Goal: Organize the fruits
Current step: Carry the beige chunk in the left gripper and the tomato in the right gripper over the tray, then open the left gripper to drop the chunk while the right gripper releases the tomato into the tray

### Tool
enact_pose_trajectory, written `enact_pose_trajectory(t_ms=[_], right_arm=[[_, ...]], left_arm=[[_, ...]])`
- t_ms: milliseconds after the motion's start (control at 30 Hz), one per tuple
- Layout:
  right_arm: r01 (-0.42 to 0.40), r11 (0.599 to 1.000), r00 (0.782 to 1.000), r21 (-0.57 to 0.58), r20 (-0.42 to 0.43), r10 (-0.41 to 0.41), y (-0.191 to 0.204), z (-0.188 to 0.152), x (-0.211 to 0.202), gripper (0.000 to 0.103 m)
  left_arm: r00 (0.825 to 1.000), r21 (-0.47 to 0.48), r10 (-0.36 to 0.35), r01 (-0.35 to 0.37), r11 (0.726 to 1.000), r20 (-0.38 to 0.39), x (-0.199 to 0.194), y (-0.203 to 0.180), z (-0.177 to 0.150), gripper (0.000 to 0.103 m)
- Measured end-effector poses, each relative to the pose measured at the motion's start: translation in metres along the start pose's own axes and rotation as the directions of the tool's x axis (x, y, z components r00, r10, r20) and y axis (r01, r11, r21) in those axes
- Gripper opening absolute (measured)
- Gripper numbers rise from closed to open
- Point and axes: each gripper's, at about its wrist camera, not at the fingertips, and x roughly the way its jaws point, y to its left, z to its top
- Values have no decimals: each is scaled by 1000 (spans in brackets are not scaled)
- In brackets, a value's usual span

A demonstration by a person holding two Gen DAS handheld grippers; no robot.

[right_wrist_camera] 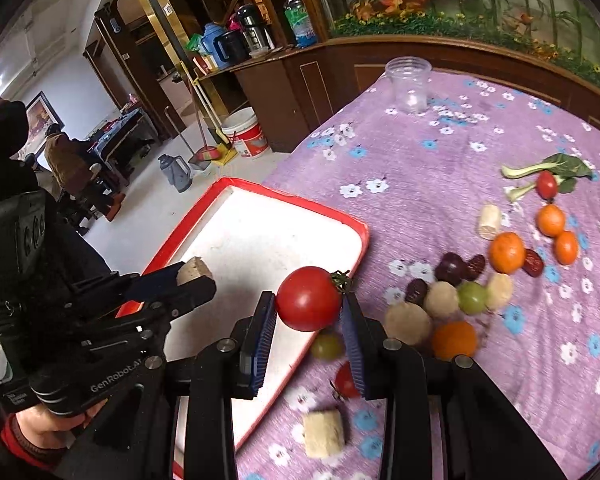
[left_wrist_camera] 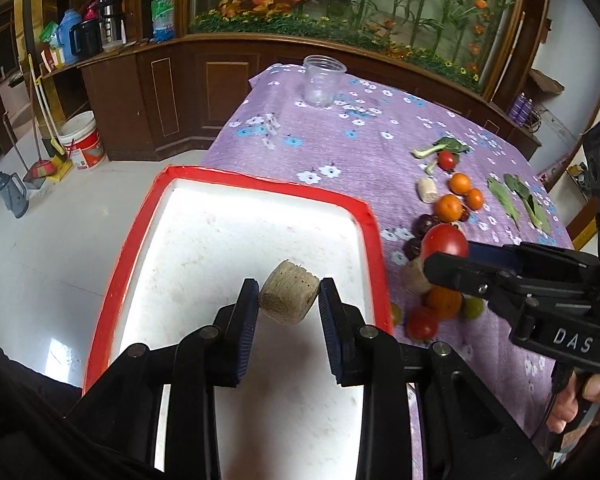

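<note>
In the left wrist view, the left gripper (left_wrist_camera: 288, 300) sits low in the centre of the frame, its blue pads pressed against the two sides of a beige corn piece (left_wrist_camera: 288, 298) that it holds above the white floor of the red-rimmed tray (left_wrist_camera: 236, 176). The tray fills the middle and lower left of that frame and rests on the purple flowered tablecloth (left_wrist_camera: 340, 140). At the right edge of the same view the right gripper (left_wrist_camera: 446, 254) reaches in from the side with a large red tomato (left_wrist_camera: 445, 243) at its tip. The right wrist view shows this more clearly: the right gripper (right_wrist_camera: 309, 304) is closed on the large red tomato (right_wrist_camera: 309, 299), stem to the right, held over the tray's right rim near the centre of the frame. Loose produce lies scattered on the cloth to the right of the tray: oranges (right_wrist_camera: 507, 252), a green grape (right_wrist_camera: 472, 297), dark dates (right_wrist_camera: 452, 267), other corn chunks (right_wrist_camera: 324, 433), and a small tomato (right_wrist_camera: 547, 184) beside a bok choy leaf (right_wrist_camera: 556, 166) in the upper right. A clear plastic cup (right_wrist_camera: 410, 85) stands upright near the top of the frame, well apart from the fruit.
</note>
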Motion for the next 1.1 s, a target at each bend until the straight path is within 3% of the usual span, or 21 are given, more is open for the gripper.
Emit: enact_pose_trajectory(t_ms=[633, 1100], right_arm=[[-12, 1000, 994, 5, -111, 12, 11, 22, 87, 33], [9, 1000, 991, 1, -131, -8, 8, 18, 102, 33]], left_arm=[[998, -47, -15, 13, 999, -55, 47, 35, 7, 28], [998, -29, 5, -7, 1000, -60, 55, 35, 4, 28]])
